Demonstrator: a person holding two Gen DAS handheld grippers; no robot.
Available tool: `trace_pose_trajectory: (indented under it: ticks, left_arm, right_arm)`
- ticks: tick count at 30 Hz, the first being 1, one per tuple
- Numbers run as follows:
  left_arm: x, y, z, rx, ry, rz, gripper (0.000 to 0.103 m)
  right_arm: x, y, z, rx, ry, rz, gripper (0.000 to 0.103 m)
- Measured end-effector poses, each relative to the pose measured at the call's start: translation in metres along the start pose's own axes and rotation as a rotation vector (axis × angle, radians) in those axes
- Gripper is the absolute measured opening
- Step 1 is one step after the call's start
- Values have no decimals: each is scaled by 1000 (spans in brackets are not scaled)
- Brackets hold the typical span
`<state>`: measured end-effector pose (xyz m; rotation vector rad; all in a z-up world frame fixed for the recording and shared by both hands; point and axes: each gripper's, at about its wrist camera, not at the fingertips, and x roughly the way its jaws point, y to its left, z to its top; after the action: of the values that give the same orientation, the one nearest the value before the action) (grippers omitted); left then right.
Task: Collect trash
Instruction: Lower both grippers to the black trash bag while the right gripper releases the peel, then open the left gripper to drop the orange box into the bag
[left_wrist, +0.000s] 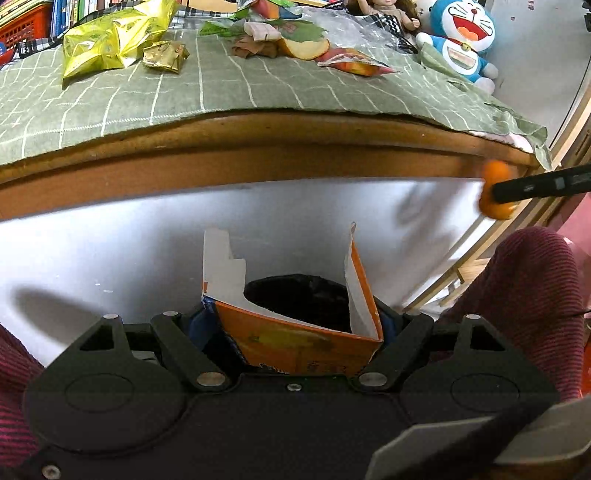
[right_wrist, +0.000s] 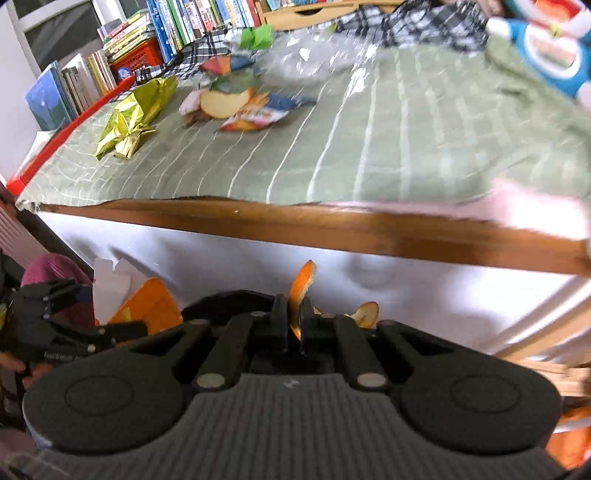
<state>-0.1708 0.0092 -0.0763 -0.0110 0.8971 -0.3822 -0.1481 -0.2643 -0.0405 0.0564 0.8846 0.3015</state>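
Trash is sitting in both grippers at the lower centre of each wrist view, with more lying on the green checked cloth (left_wrist: 258, 92) across the upper half of the frames. The left gripper (left_wrist: 295, 332) is clamping a torn orange carton (left_wrist: 295, 343), its white flaps standing open above a dark bin (left_wrist: 299, 299) directly beyond it. The right gripper (right_wrist: 293, 317) is pinching a thin strip of orange peel (right_wrist: 301, 284) between nearly closed jaws, with a second curl (right_wrist: 365, 314) hanging just to the right. Judged from position, the drop is the step in hand: each piece should be carried fully over the bin mouth before release, the carton first, since its flaps could catch the rim. Remaining items on the cloth are crumpled gold foil wrappers (left_wrist: 114, 37) at upper left and an orange snack packet (left_wrist: 354, 61) at upper centre. A blue plush toy (left_wrist: 461, 37) at upper right is not trash.
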Motion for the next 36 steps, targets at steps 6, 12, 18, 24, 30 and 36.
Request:
trace_pose_trajectory:
  ticks: [6,12,18,24,30,36]
  left_arm:
    - [-1,-6,5,-13,9,-2,81]
    - [6,-5,1,-20,73,-8,81]
    - [26,-4,-5,-7,148,23,81]
    - [49,-6,-5,-6,197,34,81]
    - [68,-9,-5,15,242,46,82]
    - [71,-10,-5,21,246,32,84]
  right_arm:
    - [-50,-4,5,-29,-48,-34,10]
    - [-10,9,-7,26,-28,134,12]
    - [92,21,-31,113,134,259,12]
    - [144,34,-40,96,219,245,15]
    - [150,41,-37,66,219,225,17]
    - [151,41,-40,68,209,214,25]
